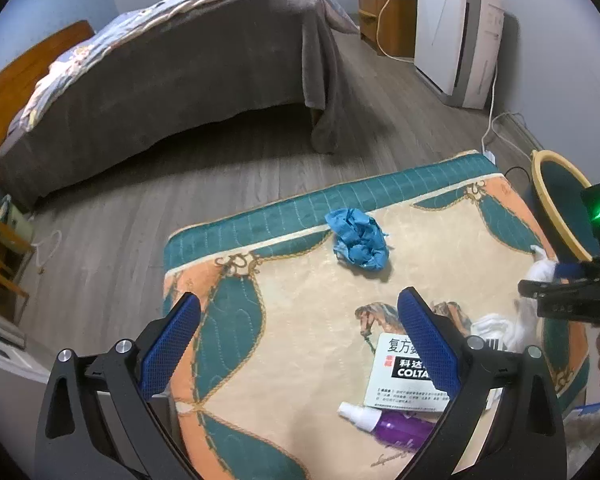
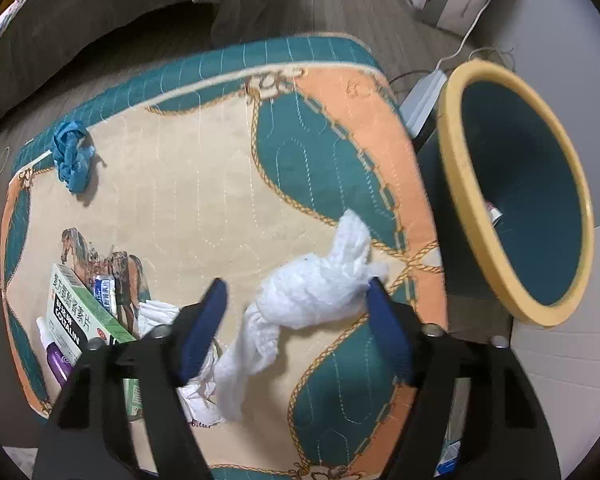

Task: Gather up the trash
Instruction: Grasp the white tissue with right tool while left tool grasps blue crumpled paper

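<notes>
A patterned quilted cloth point(image 1: 300, 312) covers the table. A crumpled blue glove point(image 1: 360, 244) lies near its far edge, ahead of my open, empty left gripper point(image 1: 300, 340); it also shows in the right wrist view point(image 2: 72, 156). My right gripper point(image 2: 292, 320) is open, its fingers on either side of a twisted white tissue point(image 2: 312, 292); whether they touch it I cannot tell. That gripper shows at the right edge of the left wrist view point(image 1: 568, 292). A dark bin with a yellow rim point(image 2: 452, 168) stands just past the table's right edge, something small inside.
A medicine box point(image 2: 80, 312), a purple spray bottle point(image 1: 392, 426), a small foil pack point(image 2: 106, 292) and more white tissue point(image 2: 156, 312) lie on the cloth's near side. A bed point(image 1: 172, 72), a wooden nightstand point(image 1: 384, 12), a white appliance point(image 1: 456, 40) and floor cables point(image 1: 496, 128) lie beyond.
</notes>
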`<state>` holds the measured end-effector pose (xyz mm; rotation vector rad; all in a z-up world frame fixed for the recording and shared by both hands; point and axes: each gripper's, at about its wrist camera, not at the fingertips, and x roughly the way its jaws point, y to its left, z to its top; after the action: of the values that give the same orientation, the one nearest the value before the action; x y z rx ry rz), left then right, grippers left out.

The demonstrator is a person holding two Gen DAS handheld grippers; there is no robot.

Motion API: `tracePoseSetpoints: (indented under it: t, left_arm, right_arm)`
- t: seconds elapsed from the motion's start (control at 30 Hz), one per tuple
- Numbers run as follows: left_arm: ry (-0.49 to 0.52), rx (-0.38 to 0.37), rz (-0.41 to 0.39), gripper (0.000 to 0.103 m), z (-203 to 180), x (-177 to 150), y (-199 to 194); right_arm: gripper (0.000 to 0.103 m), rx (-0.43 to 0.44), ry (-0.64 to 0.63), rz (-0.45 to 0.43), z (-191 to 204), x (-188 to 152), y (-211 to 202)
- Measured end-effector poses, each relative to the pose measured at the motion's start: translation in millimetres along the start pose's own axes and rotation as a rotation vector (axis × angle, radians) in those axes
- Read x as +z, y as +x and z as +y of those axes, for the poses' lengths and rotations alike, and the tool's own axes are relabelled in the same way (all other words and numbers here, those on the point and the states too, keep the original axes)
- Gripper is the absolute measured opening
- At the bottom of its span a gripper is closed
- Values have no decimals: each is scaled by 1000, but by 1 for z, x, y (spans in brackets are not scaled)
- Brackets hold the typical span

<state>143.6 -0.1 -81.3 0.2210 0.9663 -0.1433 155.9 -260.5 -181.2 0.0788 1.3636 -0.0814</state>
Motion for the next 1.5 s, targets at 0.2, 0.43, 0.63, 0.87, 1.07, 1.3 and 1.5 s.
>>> tracePoseSetpoints:
  t: [0.2,0.43,0.63,0.87,1.07,1.3,1.5]
  left_arm:
    - [7,-16,24,98,-10,4,12]
    - [22,-27,47,98,-23,14,38]
    - [30,-20,82,98,-33,20,70]
    - [37,-33,118,98,-42,27,101]
    - [23,-43,140,98,-42,33,118]
    - [27,-72,158,97,-45,38,135]
    - [22,-111,193,77,-48,39,146]
  right_arm:
    - [41,-4,-37,-29,0,9,-4]
    - [41,59,-27,-140,3,41,-37]
    - [41,69,-42,-155,10,62,-35]
    - [41,59,-76,-162,16,79,-29]
    - [41,52,-99,-146,16,88,-18]
    - [41,53,-114,-132,17,95,-9]
    - [41,63,-110,-129,18,98,-8]
